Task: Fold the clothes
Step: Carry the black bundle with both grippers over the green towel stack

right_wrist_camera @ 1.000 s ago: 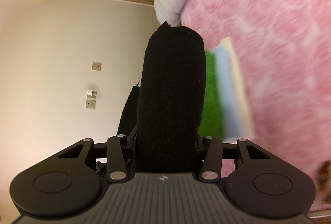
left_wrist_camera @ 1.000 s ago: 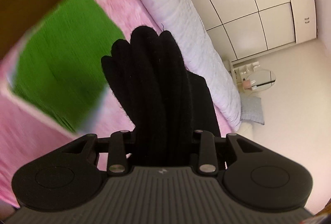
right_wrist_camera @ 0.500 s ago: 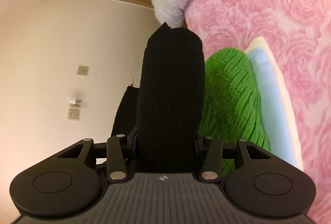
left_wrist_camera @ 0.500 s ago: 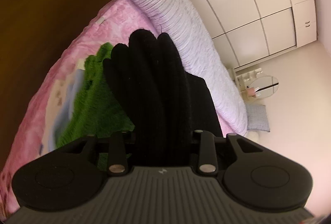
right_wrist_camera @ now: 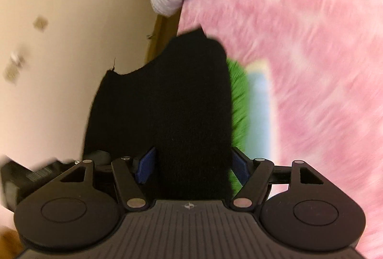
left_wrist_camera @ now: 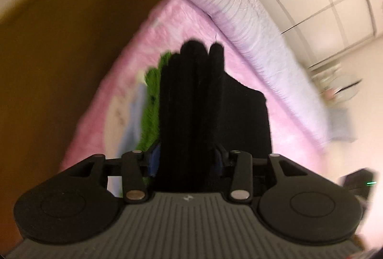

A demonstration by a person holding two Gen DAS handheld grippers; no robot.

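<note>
Black knit garment [left_wrist_camera: 191, 110] is pinched between the fingers of both the left hand-held gripper [left_wrist_camera: 185, 158] and the right hand-held gripper [right_wrist_camera: 192, 165], held up over the pink bed [right_wrist_camera: 311, 67] near a green folded garment [right_wrist_camera: 237, 96]; likely mid-carry, next lowering it flat onto the pile

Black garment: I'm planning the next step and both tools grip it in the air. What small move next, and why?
Probably lower the black garment toward the pink bedspread beside the green knit: the left tool and right tool both hold it bunched, so no fold can be laid yet.
</note>
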